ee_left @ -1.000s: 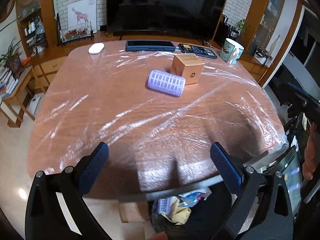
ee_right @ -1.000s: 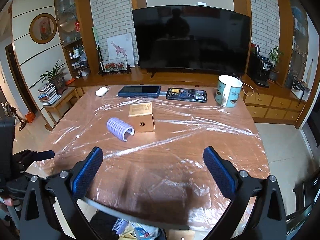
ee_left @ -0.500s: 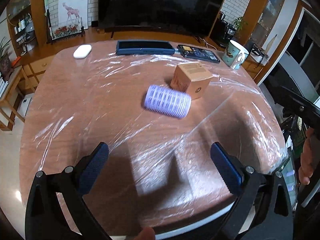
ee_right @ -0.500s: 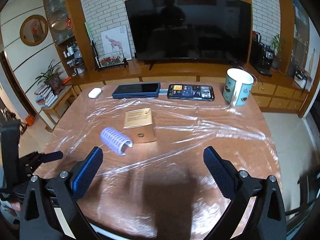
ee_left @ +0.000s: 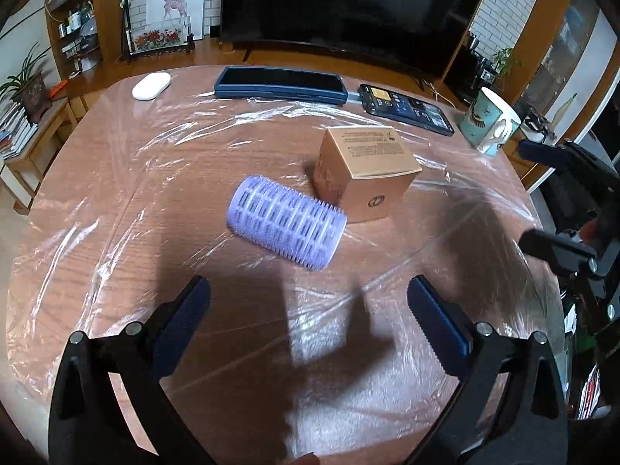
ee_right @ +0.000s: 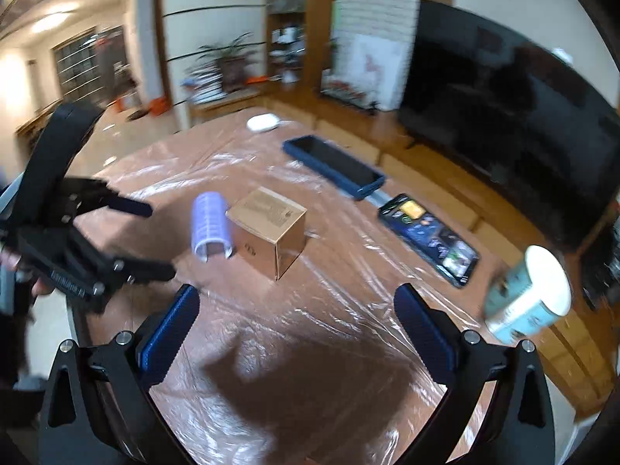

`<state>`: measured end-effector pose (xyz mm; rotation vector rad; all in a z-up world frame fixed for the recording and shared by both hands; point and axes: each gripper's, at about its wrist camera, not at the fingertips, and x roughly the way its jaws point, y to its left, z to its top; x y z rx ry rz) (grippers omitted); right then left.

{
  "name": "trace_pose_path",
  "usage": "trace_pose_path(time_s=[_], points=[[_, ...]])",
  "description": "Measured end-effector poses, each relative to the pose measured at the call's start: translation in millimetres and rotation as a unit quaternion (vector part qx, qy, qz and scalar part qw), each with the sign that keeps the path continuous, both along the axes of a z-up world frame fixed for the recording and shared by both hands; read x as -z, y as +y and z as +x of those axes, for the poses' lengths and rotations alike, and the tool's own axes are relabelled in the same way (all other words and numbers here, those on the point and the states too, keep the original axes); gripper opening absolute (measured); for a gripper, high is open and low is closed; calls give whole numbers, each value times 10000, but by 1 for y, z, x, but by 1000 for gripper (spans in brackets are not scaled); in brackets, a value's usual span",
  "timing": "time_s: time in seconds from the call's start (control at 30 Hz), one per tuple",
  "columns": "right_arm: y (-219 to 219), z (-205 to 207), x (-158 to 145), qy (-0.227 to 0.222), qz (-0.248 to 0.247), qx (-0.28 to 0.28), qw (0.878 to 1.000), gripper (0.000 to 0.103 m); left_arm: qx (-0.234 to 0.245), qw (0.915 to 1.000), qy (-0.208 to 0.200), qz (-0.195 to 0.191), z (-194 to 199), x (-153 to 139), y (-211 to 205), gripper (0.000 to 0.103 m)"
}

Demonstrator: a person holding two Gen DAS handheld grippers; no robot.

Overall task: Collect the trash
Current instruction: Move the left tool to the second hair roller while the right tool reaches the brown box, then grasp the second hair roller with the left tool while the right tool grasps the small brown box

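A lilac hair roller (ee_left: 286,221) lies on its side on the plastic-covered table (ee_left: 116,201), touching a small brown cardboard box (ee_left: 364,172). My left gripper (ee_left: 308,312) hovers open just short of the roller, nothing between its fingers. In the right wrist view, which is blurred, the roller (ee_right: 209,226) and the box (ee_right: 269,226) sit ahead. My right gripper (ee_right: 296,327) is open and empty, angled in from the table's right side. The left gripper (ee_right: 155,240) shows there at the left, open near the roller.
At the table's far edge lie a white mouse (ee_left: 151,85), a dark blue case (ee_left: 281,84) and a phone (ee_left: 405,110). A teal-and-white mug (ee_left: 490,126) stands at the far right. A TV (ee_left: 348,11) and shelves stand behind.
Both grippers moved forward over the table toward the roller and box. The right gripper swung round to the right side, near the mug. The bin below the table edge left view.
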<state>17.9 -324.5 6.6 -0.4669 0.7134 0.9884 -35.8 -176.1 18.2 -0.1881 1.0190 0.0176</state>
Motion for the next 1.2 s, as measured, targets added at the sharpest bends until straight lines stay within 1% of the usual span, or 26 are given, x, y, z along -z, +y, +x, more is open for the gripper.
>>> trace_pose_path(time_s=[0.07, 0.13, 0.2, 0.23, 0.3, 0.37, 0.4, 0.47, 0.6, 0.63, 0.73, 0.8, 0.87, 0.9, 1.0, 1.03, 1.07, 1.13, 1.17, 1.2], points=[[5, 9, 2, 105, 106, -376, 9992, 99, 107, 9999, -16, 128, 4, -1, -1, 102], [10, 15, 5, 173, 160, -545, 9982, 99, 348, 9986, -63, 388, 7, -2, -2, 102], [20, 24, 10, 258, 101, -618, 9977, 99, 458, 9971, -47, 598, 9, -1, 0, 102], [24, 27, 13, 325, 75, -626, 9975, 99, 501, 9972, -42, 550, 8, 1, 4, 102], [29, 29, 14, 409, 34, -581, 9975, 99, 393, 9982, -24, 455, 7, 3, 11, 102], [32, 24, 14, 409, -6, -505, 9979, 99, 264, 9992, 16, 301, 4, 6, 16, 102], [32, 22, 14, 428, 6, -490, 9979, 99, 250, 9996, 14, 163, 3, 8, 18, 102], [35, 14, 14, 365, -59, -425, 9984, 99, 322, 9995, -30, 51, 3, 8, 17, 102], [41, 12, 13, 145, -290, -364, 9988, 99, 528, 9986, -81, -12, 13, 9, 15, 102], [44, 14, 12, 92, -337, -358, 9987, 99, 593, 9982, -97, 4, 17, 8, 14, 102], [56, 25, 13, 133, -365, -373, 9985, 99, 756, 9970, -63, 169, 28, 9, 13, 102], [67, 36, 13, 255, -282, -198, 9991, 99, 860, 9957, 10, 331, 35, 12, 12, 102], [75, 44, 14, 641, -47, 146, 9978, 99, 936, 9942, 104, 511, 41, 15, 12, 102], [77, 46, 15, 755, 58, 320, 9966, 99, 943, 9937, 140, 585, 43, 17, 13, 102], [86, 51, 18, 998, 87, 881, 9911, 99, 903, 9939, 166, 605, 44, 17, 16, 102], [87, 52, 18, 1043, 119, 931, 9901, 99, 885, 9942, 150, 599, 42, 16, 17, 102], [87, 52, 17, 1006, 132, 873, 9910, 99, 901, 9941, 149, 582, 41, 16, 17, 102], [86, 52, 16, 887, 44, 484, 9949, 99, 978, 9934, 192, 568, 39, 17, 17, 102], [85, 52, 15, 804, -108, 70, 9967, 99, 1038, 9926, 215, 599, 39, 17, 17, 102], [85, 52, 16, 781, -216, -215, 9965, 99, 1082, 9918, 234, 638, 40, 18, 17, 102]])
